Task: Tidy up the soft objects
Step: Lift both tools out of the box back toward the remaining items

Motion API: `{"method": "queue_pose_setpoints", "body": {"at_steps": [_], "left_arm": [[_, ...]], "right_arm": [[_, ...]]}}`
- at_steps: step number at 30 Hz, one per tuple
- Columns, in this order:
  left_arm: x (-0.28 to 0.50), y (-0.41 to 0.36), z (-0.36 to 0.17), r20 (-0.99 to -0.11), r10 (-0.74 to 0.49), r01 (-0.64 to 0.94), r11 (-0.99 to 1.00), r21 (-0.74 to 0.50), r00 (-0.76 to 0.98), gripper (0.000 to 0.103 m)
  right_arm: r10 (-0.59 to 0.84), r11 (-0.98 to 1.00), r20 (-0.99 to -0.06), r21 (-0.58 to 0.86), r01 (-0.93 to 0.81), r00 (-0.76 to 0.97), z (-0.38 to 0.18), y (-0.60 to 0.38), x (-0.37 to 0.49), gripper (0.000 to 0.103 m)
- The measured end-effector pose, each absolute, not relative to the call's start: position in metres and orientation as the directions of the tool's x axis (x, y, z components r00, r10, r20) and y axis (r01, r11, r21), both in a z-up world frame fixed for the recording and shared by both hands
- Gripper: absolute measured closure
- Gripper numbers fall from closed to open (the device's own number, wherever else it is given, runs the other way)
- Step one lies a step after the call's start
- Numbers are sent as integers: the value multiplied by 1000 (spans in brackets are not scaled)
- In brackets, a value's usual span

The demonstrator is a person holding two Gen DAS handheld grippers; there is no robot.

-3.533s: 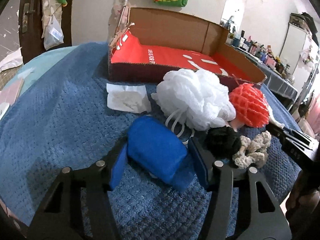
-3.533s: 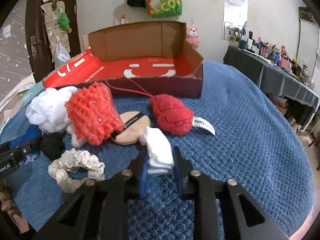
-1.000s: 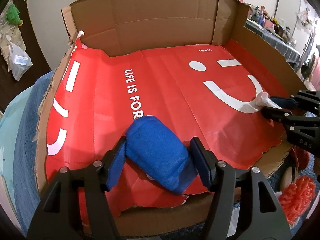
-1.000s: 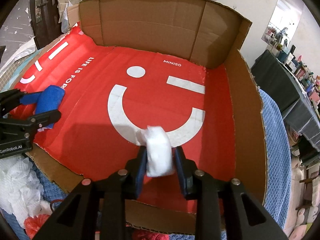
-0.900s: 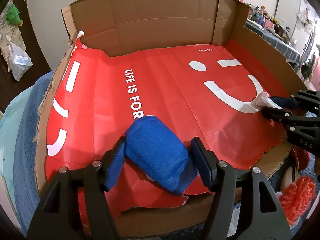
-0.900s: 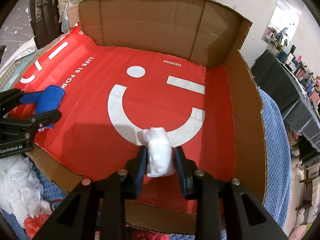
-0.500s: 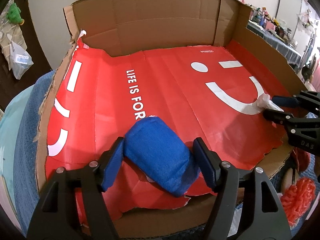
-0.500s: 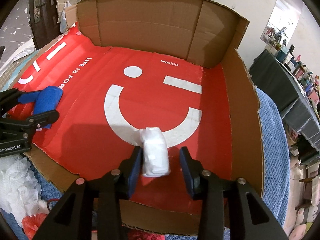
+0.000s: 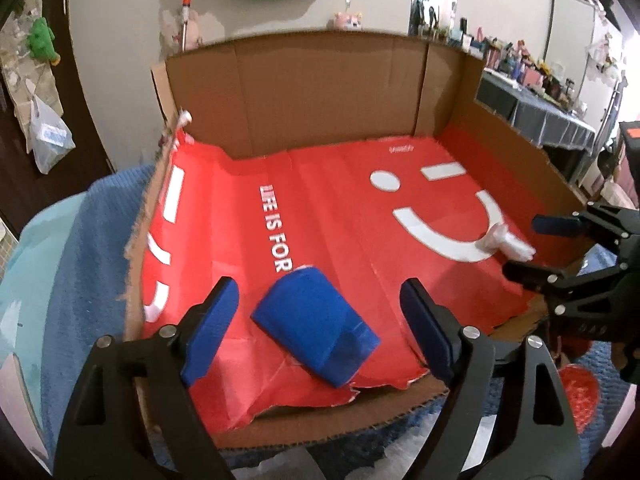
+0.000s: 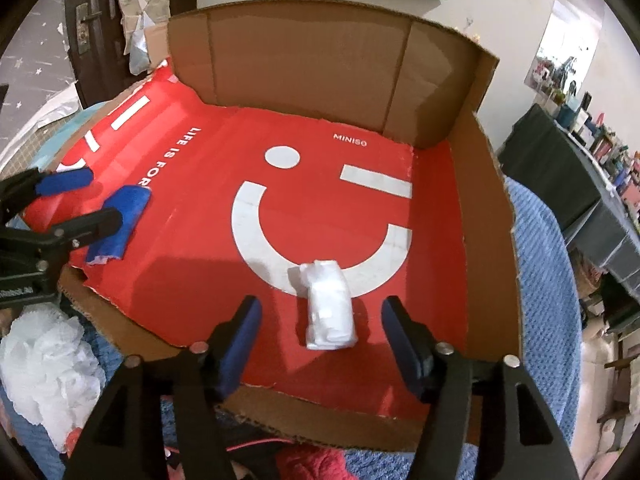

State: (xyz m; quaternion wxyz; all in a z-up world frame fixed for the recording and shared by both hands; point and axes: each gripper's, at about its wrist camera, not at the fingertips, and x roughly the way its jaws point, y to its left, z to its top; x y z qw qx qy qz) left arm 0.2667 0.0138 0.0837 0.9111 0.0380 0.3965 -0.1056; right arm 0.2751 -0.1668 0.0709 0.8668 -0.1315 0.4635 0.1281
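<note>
Soft objects are now released: the blue roll [image 9: 316, 322] and the white roll [image 10: 330, 306] lie on the red liner of the cardboard box [image 10: 486, 216], no longer clamped as a second ago. Your left gripper [image 9: 320, 330] and right gripper [image 10: 322, 338] are opening, pads clear. Both placements appear complete; the white mesh puff [image 10: 48, 360] waits outside.

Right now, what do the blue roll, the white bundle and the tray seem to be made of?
Blue roll: probably soft matte fabric or foam; it looks rolled and shows no gloss. White bundle: seemingly crinkled plastic wrap over something soft; faint sheen. Tray: brown corrugated cardboard with torn edges, lined with creased red printed paper.
</note>
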Motion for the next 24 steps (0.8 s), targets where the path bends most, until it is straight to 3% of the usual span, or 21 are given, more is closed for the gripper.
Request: {"method": "queue_pose_setpoints", "body": {"at_steps": [11,24], "left_arm": [[211,16,143,-594,-170,220,975,12,786,7],[121,27,184,-435,-146,158,987,-9,889,0]], "right_arm": [[149,943,-768,-78,-322,623,120,-171,243,23],[180,950,-584,-105,-293,792,195,-171,153,2]]}}
